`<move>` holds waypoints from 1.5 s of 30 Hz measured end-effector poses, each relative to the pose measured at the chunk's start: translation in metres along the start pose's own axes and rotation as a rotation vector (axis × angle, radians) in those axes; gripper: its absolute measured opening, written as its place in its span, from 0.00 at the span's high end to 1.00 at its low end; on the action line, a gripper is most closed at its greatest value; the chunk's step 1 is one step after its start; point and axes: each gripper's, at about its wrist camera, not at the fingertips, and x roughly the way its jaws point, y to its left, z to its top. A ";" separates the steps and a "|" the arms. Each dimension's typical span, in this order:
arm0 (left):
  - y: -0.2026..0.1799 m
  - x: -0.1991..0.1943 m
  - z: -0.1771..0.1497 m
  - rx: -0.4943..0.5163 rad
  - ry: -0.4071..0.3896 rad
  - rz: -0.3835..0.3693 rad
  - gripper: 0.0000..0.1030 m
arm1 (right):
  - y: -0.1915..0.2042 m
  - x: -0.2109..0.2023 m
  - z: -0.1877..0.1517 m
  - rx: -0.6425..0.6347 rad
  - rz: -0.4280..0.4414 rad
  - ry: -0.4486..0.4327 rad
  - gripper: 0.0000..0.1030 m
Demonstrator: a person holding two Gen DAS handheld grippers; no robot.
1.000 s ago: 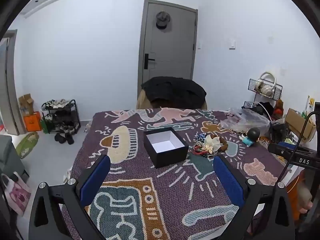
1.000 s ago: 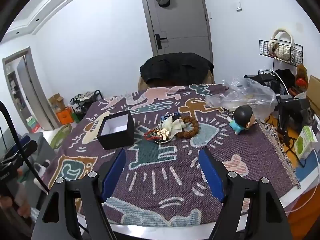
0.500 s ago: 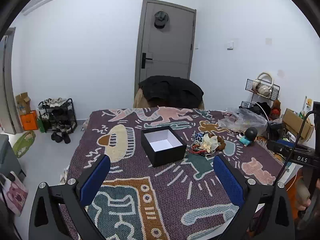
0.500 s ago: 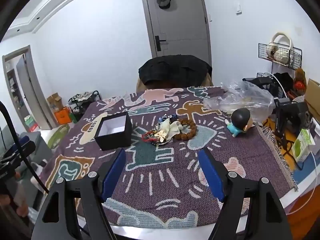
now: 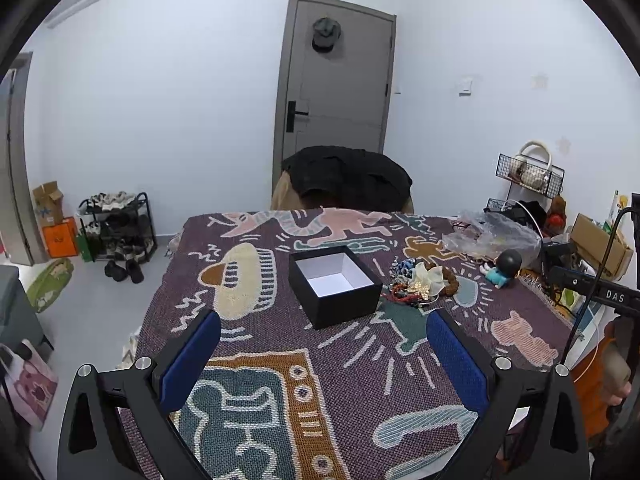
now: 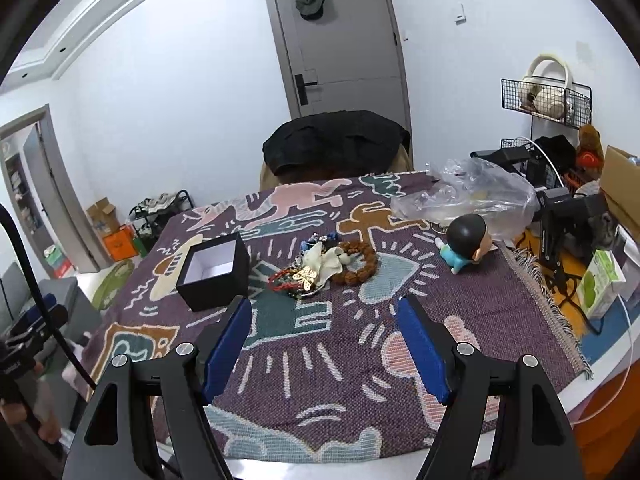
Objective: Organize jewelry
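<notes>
Tangled jewelry pile (image 6: 320, 268) beside black box (image 6: 214, 270): single pieces indistinct.

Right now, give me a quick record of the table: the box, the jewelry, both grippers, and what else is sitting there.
box: black box, lid off, white inside, nothing visible in it
jewelry: jewelry pile heaped on the patterned cloth, just right of the box
jewelry in box: none yet
left gripper: open, holding nothing, short of the box
right gripper: open, holding nothing, short of the pile
other items: doll figure; clear plastic bag
</notes>
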 end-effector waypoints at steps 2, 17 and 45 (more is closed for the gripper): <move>0.001 0.000 0.000 -0.001 0.003 0.000 0.00 | 0.000 -0.001 0.000 0.001 0.000 -0.004 0.27; 0.000 -0.002 -0.001 -0.007 -0.009 -0.002 0.00 | 0.002 -0.005 -0.001 -0.028 0.001 -0.023 0.27; 0.004 0.005 0.002 -0.011 -0.006 -0.017 0.00 | 0.013 0.001 0.001 -0.056 0.020 -0.032 0.27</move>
